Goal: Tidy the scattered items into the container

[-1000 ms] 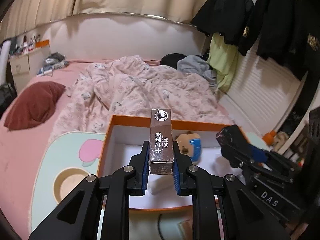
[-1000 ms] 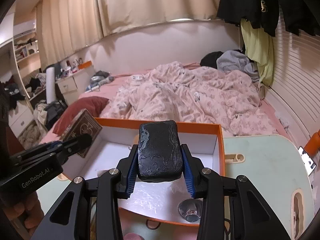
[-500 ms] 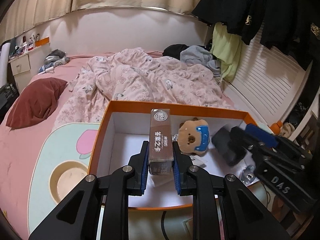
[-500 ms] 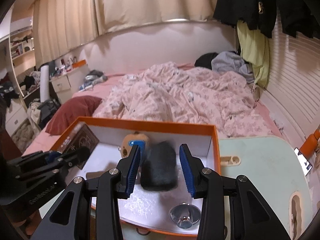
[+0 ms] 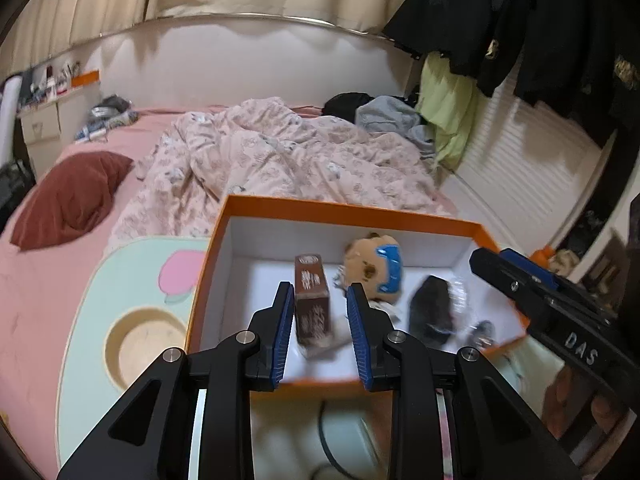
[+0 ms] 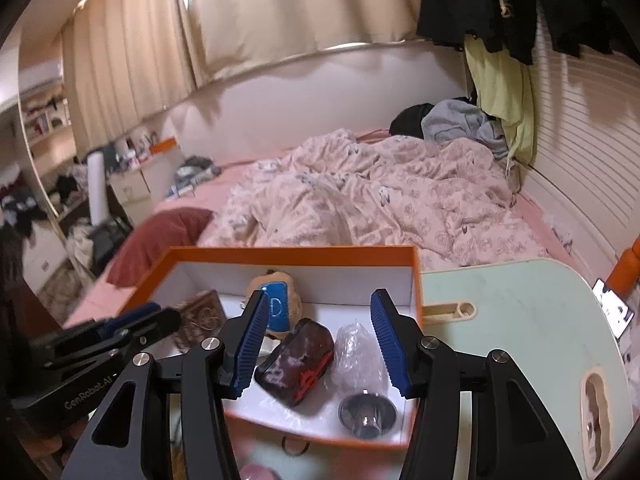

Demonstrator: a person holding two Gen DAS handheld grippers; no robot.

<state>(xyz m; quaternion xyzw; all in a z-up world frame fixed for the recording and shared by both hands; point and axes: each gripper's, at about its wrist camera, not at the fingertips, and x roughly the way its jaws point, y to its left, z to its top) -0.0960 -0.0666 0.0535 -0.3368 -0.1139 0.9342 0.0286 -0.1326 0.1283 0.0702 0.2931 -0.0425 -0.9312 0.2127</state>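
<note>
Both grippers hover over the near edge of the orange box point(image 5: 348, 210), jaws opening with nothing clamped. The brown carton point(image 5: 313, 306) lies in the box between the left gripper point(image 5: 319, 334) jaws, just clear of the pads. The dark pouch point(image 6: 296, 360) lies on the box floor below the right gripper point(image 6: 318, 346), beside the plush toy point(image 6: 276, 300).

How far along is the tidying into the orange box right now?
Mostly done, it seems. The orange cardboard box already holds a brown plush toy, a dark padded pouch and a round metal piece. The left claw is opening around a brown card box inside; the right claw is opening, empty. No loose items show on the mint table.
</note>
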